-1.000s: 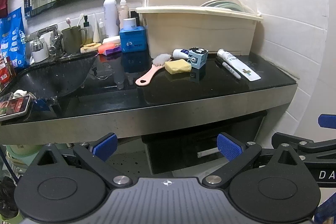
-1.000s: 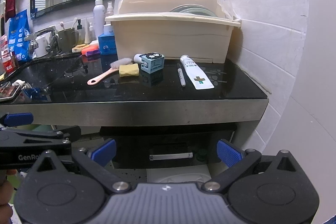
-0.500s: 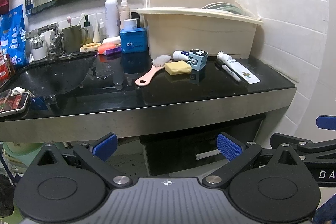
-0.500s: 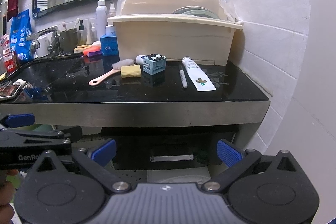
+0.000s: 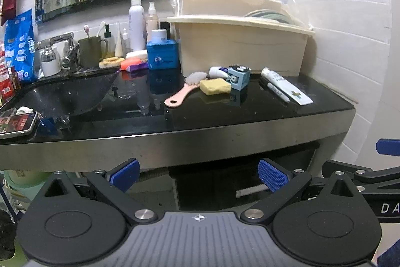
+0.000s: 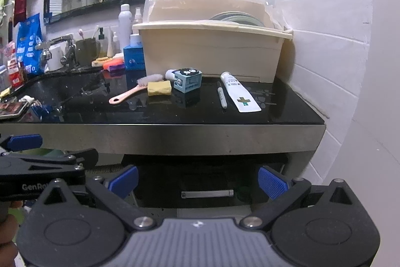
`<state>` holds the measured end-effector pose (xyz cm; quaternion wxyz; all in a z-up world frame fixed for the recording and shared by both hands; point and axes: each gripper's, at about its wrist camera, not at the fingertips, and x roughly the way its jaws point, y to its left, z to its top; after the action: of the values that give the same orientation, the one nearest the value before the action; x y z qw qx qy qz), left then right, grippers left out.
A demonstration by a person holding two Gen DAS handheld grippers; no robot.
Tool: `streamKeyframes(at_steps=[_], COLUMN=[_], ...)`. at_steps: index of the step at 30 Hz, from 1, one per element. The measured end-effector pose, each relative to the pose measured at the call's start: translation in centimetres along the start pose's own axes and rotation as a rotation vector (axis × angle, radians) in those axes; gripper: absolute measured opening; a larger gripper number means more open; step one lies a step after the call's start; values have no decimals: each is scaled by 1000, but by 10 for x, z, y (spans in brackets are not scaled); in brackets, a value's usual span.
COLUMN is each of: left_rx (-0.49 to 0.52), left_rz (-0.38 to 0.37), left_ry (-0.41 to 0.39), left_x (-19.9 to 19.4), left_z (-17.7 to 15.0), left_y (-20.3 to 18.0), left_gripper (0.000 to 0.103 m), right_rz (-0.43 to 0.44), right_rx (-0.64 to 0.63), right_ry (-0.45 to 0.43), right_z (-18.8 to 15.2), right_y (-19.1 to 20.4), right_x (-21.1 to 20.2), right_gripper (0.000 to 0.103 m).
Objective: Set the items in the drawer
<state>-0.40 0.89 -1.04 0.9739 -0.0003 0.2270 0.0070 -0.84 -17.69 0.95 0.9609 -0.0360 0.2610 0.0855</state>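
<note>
On the black counter lie a pink brush, a yellow sponge, a blue cartoon box, a pen and a white tube. The same brush, sponge, box and tube show in the left wrist view. Below the counter sits a dark shut drawer with a clear bar handle. My right gripper is open and empty, level with the drawer front. My left gripper is open and empty, to the left of the drawer.
A beige dish rack fills the counter's back. A sink, tap, bottles and a blue carton stand left. A phone lies at the counter's left edge. A tiled wall closes the right side.
Both grippers have risen a little and edged closer to the counter, so the drawer sits lower in view. Both stay open.
</note>
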Motion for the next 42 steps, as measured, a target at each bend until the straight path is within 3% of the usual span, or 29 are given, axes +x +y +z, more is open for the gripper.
streamKeyframes(at_steps=[5, 11, 22, 28, 32, 38, 42], left_rx=[3, 26, 50, 55, 55, 66, 57], left_rz=[10, 17, -2, -26, -37, -42, -52], left_ry=[-19, 16, 46, 49, 45, 25, 34], left_x=[5, 15, 31, 37, 39, 38, 41], left_z=[-3, -11, -34, -45, -51, -57, -59], left_y=[2, 1, -5, -11, -15, -22, -21], left_gripper=[103, 103, 103, 103, 103, 103, 103], right_rz=[3, 22, -70, -64, -55, -6, -7], right_rx=[25, 83, 98, 67, 67, 114, 73], right_ry=[9, 55, 77, 52, 85, 37, 24], right_z=[-4, -9, -32, -49, -55, -63, -70], right_y=[-7, -19, -32, -40, -47, -63, -68], right_x=[9, 26, 59, 74, 86, 93, 105], right_gripper=[103, 103, 103, 103, 103, 103, 103])
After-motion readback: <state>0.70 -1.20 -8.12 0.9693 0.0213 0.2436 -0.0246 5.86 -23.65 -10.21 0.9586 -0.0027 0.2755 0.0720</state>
